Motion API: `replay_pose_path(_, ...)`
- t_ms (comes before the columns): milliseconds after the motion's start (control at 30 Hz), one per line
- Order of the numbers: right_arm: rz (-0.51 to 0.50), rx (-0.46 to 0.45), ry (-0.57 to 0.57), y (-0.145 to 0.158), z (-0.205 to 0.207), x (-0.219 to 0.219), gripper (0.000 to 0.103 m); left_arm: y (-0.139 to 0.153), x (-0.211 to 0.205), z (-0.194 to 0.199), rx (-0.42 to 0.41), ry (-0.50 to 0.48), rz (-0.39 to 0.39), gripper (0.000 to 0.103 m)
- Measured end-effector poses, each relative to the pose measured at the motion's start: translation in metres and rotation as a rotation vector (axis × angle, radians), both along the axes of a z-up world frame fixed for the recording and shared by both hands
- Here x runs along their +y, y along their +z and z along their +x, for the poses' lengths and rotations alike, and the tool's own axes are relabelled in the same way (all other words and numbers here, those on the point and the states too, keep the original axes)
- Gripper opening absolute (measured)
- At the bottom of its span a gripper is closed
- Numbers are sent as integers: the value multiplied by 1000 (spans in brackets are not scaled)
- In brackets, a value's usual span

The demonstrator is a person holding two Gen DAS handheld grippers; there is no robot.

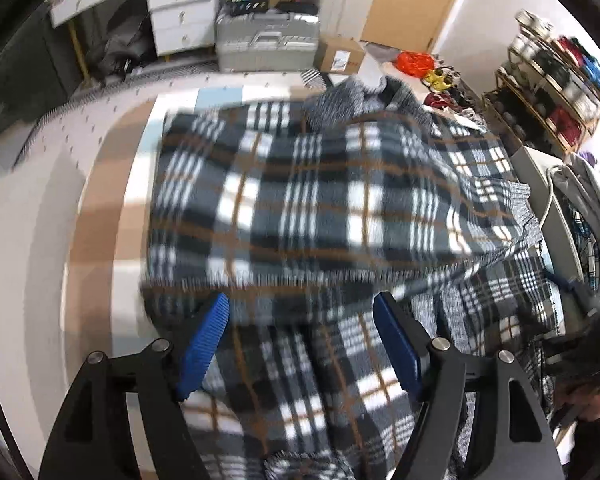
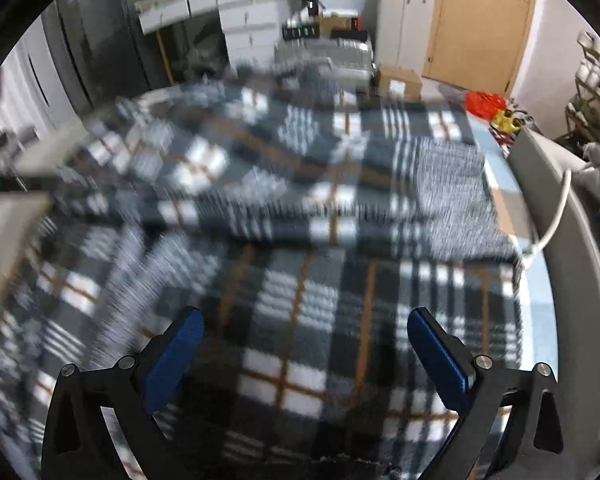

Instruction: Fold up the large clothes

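Observation:
A large plaid garment [image 1: 332,208] in dark blue, white and brown lies spread on a bed with a beige, white and pale blue checked sheet [image 1: 112,208]. A grey knit collar or lining [image 1: 352,100] shows at its far end. My left gripper [image 1: 300,304] hovers over the near part of the cloth, its blue pads [image 1: 208,340] wide apart and not pressing on anything. In the right wrist view the same plaid garment [image 2: 300,248] fills the picture, blurred, with one layer folded over another. My right gripper [image 2: 306,316] is open just above it, nothing between its jaws.
Beyond the bed stand a silver suitcase [image 1: 266,40], a cardboard box [image 1: 340,56], white drawers [image 1: 180,12] and a wooden door [image 2: 476,24]. A red bag [image 1: 414,62] and a loaded shelf rack [image 1: 552,80] are at right. A white cable [image 2: 556,216] hangs by the bed's right edge.

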State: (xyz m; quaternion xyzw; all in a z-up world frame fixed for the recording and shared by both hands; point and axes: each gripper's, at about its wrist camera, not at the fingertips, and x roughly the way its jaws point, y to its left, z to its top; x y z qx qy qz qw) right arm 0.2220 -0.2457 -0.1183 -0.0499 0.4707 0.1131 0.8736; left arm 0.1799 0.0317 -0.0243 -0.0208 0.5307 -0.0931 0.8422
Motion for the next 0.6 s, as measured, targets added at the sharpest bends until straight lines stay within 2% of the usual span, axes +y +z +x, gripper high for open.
replay_pose_path(67, 15, -56, 2, 31, 8, -4, 103, 14, -3, 15, -31, 3, 2, 71)
replay_pose_path(133, 25, -101, -4, 64, 26, -5, 103, 25, -7, 38, -28, -13, -46, 71)
replay_pose_path(200, 8, -113, -1, 93, 57, 1, 103, 30, -13, 67, -11, -8, -34, 71)
replay_pose_path(300, -26, -106, 0, 114, 106, 12, 103, 31, -28, 118, -4, 14, -5, 71)
replay_pose_path(367, -10, -88, -8, 117, 140, 18, 103, 24, -40, 142, 14, 7, -23, 71)
replay_pose_path(500, 12, -41, -22, 91, 203, 30, 103, -13, -55, 191, 145, 7, -98, 71)
replay_pose_path(600, -37, 15, -3, 61, 237, 41, 102, -28, -62, 206, 146, 9, -82, 71)
